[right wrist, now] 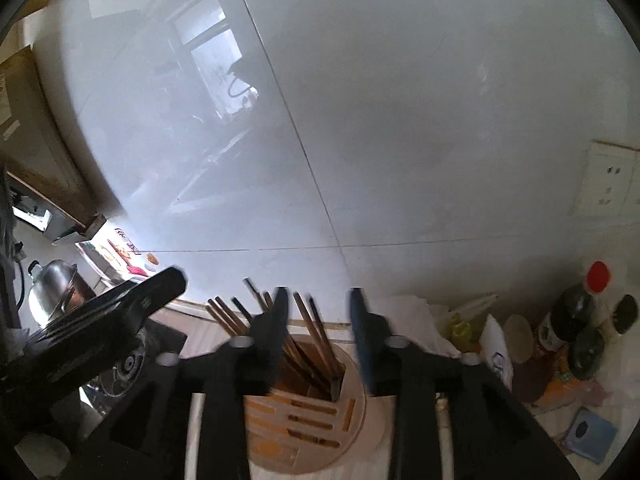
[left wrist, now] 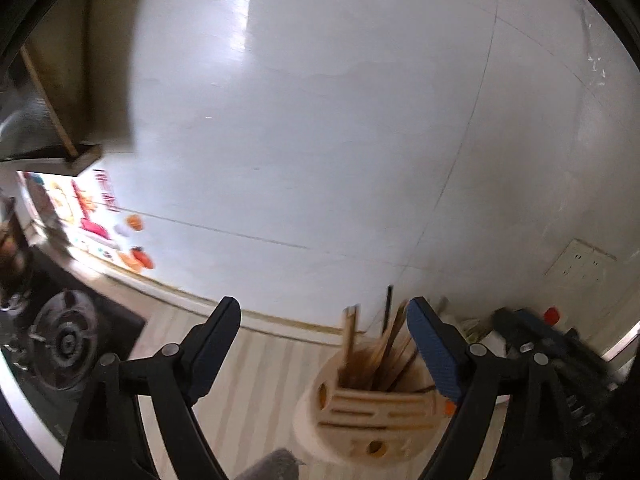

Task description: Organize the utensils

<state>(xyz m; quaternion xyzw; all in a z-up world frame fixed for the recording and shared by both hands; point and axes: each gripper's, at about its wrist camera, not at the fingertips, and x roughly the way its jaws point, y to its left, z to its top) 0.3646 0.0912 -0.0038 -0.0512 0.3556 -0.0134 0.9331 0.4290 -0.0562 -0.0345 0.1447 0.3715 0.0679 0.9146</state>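
A round beige utensil holder (left wrist: 372, 424) with slots in its lid stands on the striped counter by the tiled wall. Several brown and dark chopsticks (left wrist: 384, 344) stand upright in its open compartment. My left gripper (left wrist: 322, 312) is open and empty, just above and left of the holder. In the right wrist view the same holder (right wrist: 316, 420) sits below my right gripper (right wrist: 318, 300), which is open and empty, its jaws on either side of the chopsticks (right wrist: 316, 336). The other gripper (right wrist: 120, 312) reaches in from the left.
A gas burner (left wrist: 64, 344) and black hob lie at the left. A steel kettle (right wrist: 52, 284) stands far left. Dark bottles, one with a red cap (right wrist: 572, 312), jars and packets crowd the right corner. A wall socket (right wrist: 608, 184) is on the tiles.
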